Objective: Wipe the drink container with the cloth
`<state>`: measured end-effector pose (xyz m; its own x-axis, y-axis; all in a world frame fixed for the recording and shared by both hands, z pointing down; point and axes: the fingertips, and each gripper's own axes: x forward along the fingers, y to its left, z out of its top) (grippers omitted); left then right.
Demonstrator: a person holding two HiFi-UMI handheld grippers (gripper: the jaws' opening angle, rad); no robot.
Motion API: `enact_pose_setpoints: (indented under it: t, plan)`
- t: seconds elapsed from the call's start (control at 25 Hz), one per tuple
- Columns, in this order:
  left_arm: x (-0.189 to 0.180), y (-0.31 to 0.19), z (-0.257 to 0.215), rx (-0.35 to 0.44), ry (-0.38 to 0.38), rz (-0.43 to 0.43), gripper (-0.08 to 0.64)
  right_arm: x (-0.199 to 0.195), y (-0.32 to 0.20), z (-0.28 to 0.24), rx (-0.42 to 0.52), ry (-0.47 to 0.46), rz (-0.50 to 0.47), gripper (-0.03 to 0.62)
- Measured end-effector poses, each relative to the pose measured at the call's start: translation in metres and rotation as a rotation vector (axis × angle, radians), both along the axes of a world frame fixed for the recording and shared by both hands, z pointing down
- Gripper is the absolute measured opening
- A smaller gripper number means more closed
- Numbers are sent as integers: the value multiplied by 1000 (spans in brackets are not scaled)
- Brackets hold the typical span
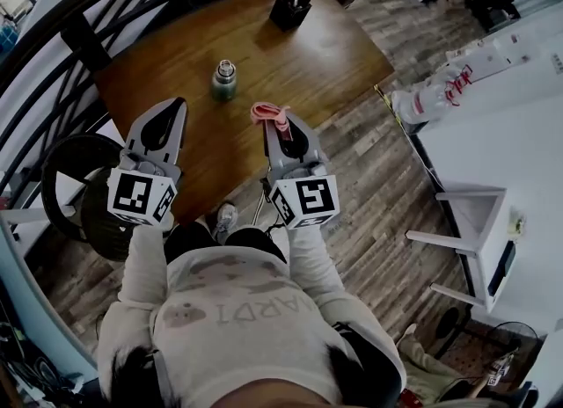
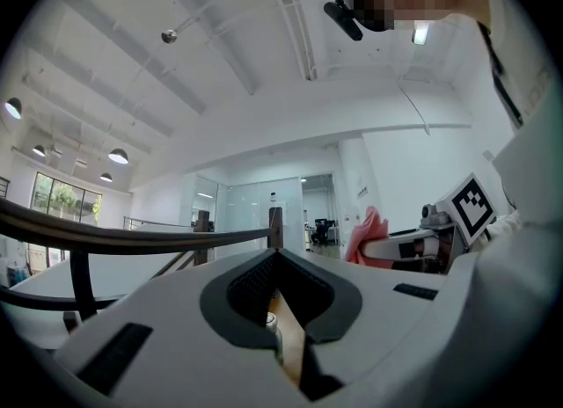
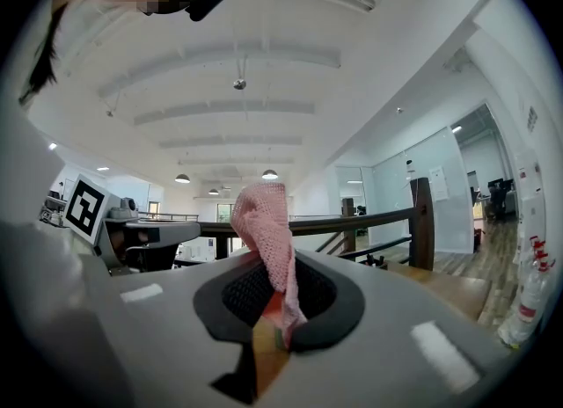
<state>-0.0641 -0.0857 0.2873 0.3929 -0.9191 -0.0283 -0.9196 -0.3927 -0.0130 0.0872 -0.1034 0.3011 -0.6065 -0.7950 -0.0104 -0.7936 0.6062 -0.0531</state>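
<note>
The drink container, a small green bottle with a metal cap, stands upright on the wooden table. It lies ahead of both grippers and between them, touching neither. A pink cloth bunches at the tip of my right gripper, which is shut on it; the cloth sticks up out of the jaws. My left gripper is shut with nothing in it. Through the gap behind its tips a bit of the bottle shows. The cloth also appears off to that gripper's right.
A black holder stands at the table's far edge. A dark railing curves along the left. A black round chair is near my left side. A white counter with a spray bottle lies right.
</note>
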Motion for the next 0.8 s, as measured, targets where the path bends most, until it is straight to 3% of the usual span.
enact_pose_setpoints:
  t: [0.28, 0.8]
  plan:
    - [5, -23, 29, -79, -52, 42, 5, -3, -12, 23, -61, 1, -7, 38]
    - [5, -101, 86, -247, -172, 219, 5, -26, -50, 69, -177, 39, 36, 38]
